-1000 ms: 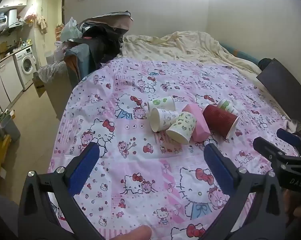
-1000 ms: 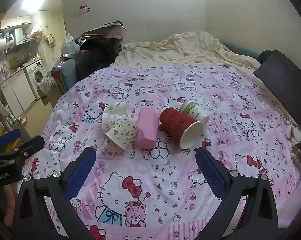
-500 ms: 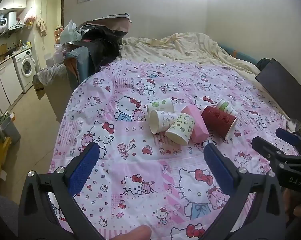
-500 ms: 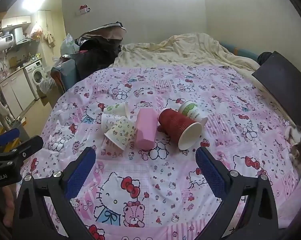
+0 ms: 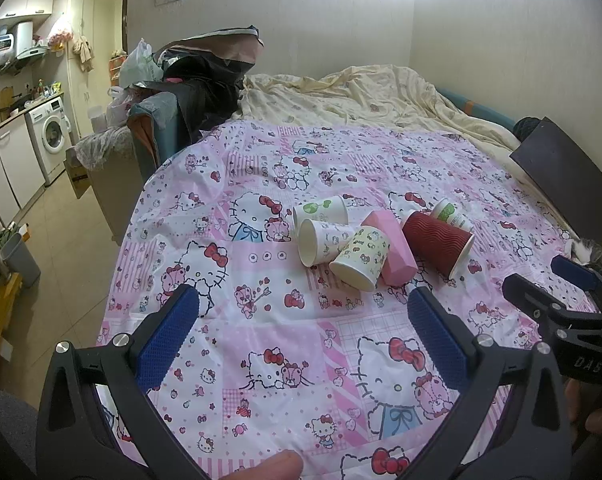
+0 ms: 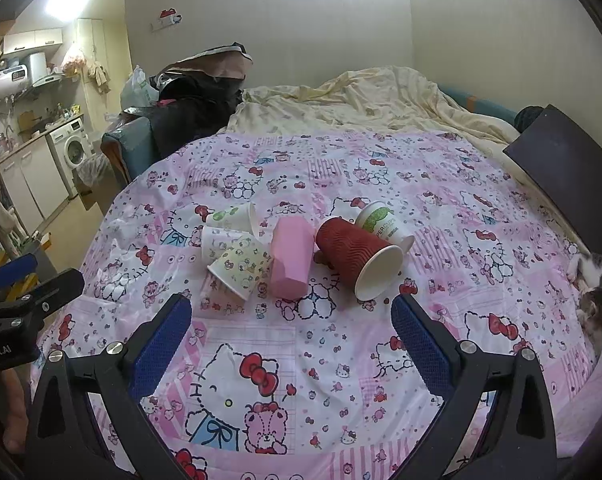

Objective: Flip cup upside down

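Note:
Several cups lie on their sides in a cluster on the pink Hello Kitty cloth [image 5: 285,344]: a red ribbed cup [image 5: 439,247] [image 6: 355,258], a pink cup [image 5: 389,246] [image 6: 291,256], a yellowish patterned cup [image 5: 363,258] [image 6: 241,266], a white patterned cup [image 5: 321,240] [image 6: 217,240], and two white cups with green prints [image 5: 321,210] [image 5: 449,216] [image 6: 385,222]. My left gripper [image 5: 303,320] is open and empty, short of the cluster. My right gripper [image 6: 291,322] is open and empty, just short of the pink cup.
A cream blanket [image 5: 361,96] covers the bed behind the cloth. A dark board [image 6: 569,176] leans at the right and a cat [image 6: 595,288] lies below it. Bags and a chair [image 5: 173,120] stand at the left edge, with kitchen units [image 5: 21,152] beyond.
Both grippers have drawn back slightly and risen a little; the cups sit a bit higher in both views. Nothing was taken hold of and the cups have not moved.

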Demonstrator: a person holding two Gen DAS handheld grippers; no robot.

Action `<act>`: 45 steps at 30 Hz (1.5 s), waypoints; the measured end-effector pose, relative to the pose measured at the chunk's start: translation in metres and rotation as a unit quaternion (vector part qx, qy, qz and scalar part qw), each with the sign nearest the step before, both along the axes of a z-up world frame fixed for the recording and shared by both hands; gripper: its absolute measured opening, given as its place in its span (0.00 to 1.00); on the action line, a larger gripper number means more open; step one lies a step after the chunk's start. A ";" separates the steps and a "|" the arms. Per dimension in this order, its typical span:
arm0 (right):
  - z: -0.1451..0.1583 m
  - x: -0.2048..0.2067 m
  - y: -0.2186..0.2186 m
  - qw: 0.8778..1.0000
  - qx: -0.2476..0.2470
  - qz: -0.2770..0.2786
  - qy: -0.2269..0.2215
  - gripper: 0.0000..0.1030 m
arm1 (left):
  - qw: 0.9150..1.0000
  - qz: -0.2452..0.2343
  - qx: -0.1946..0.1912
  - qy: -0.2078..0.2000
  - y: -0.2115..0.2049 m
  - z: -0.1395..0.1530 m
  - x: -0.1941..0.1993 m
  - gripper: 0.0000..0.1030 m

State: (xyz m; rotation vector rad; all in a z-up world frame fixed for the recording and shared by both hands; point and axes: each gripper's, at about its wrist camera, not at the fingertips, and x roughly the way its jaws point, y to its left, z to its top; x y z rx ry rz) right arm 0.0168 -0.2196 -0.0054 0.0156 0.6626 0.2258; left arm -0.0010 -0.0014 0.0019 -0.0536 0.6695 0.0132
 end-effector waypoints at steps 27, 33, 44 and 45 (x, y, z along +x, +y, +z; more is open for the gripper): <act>0.002 -0.001 0.002 1.000 -0.001 0.002 -0.004 0.99 | 1.000 0.000 -0.005 0.001 -0.001 0.003 -0.003 1.00; 0.002 -0.001 0.002 1.000 0.000 0.002 -0.004 0.99 | 1.000 0.000 -0.005 0.002 -0.001 0.002 -0.002 1.00; 0.002 -0.001 0.002 1.000 0.001 0.002 -0.004 0.99 | 1.000 0.000 -0.005 0.002 -0.001 0.002 -0.002 1.00; 0.002 -0.001 0.002 1.000 0.001 0.002 -0.004 0.99 | 1.000 0.000 -0.005 0.002 -0.001 0.002 -0.002 1.00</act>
